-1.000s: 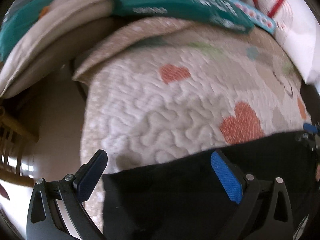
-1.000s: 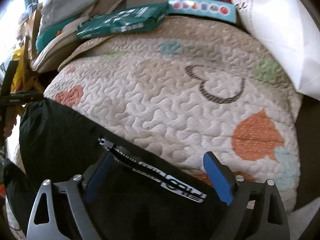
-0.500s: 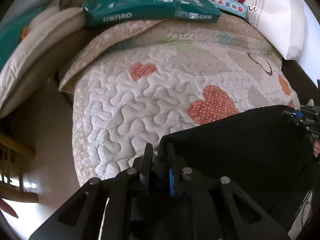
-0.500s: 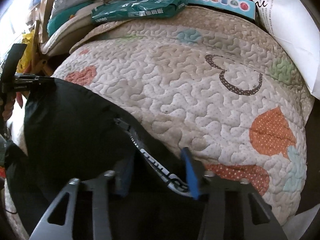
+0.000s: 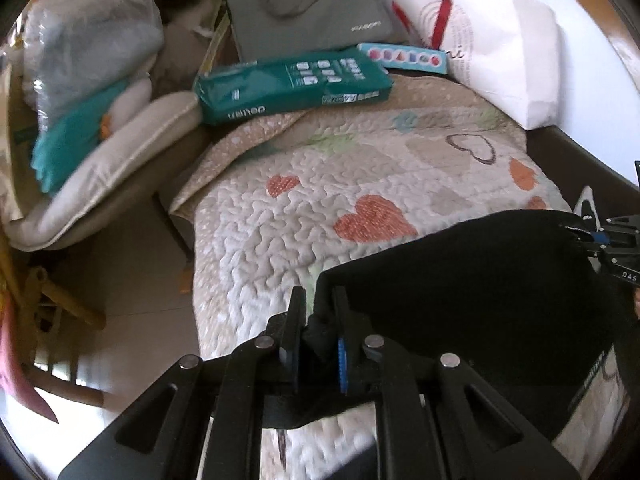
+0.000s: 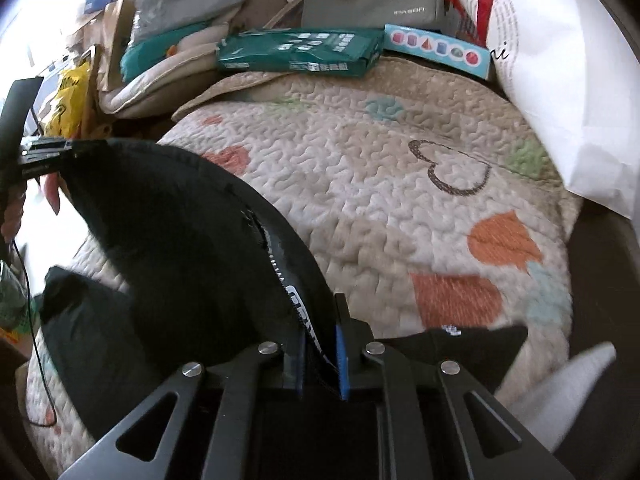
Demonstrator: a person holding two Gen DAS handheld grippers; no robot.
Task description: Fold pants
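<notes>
Open quilt [image 5: 280, 248] is lying ahead of both grippers, offering clear passage. A green package [image 5: 292, 86], a blue box [image 6: 438, 50] and a white bag [image 6: 560, 80] are crowding its far edge. The black pants [image 6: 168, 240] are spanning the near side, possibly blocking low passes there.
</notes>
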